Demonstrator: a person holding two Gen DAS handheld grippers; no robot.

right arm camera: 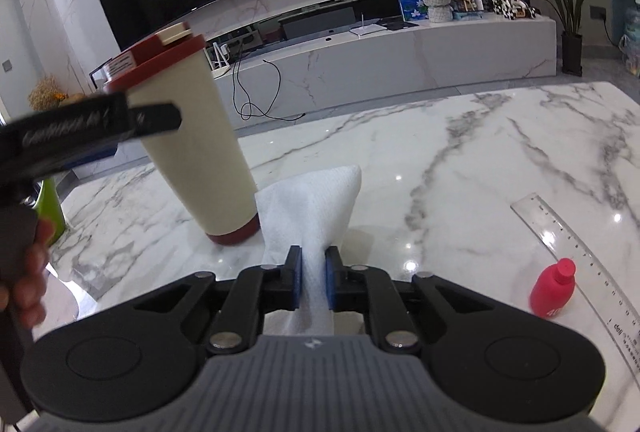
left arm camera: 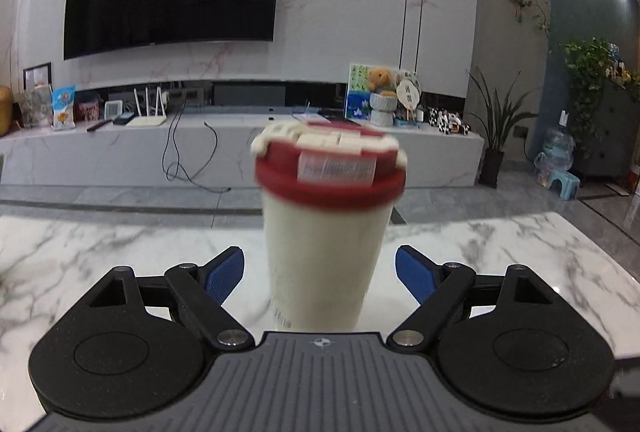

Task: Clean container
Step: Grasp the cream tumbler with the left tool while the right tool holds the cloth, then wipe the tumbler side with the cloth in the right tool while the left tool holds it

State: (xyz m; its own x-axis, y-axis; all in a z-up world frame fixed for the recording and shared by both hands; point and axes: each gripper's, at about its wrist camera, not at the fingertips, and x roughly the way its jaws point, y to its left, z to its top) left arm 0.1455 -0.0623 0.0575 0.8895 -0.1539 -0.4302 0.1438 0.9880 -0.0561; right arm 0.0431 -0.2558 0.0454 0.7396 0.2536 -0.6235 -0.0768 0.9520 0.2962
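A cream tumbler (right arm camera: 196, 136) with dark red lid and base stands upright on the marble desk (right arm camera: 480, 160), lid closed.

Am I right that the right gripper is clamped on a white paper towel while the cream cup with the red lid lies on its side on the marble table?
Not quite. The cup stands upright on its red base on the marble table, as the right wrist view shows. The rest holds: the right gripper is clamped on the white paper towel.

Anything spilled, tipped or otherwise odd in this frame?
No spill shows. The cream tumbler leans in the right wrist view, though fisheye distortion may explain that. The clear ruler overhangs the marble table edge.
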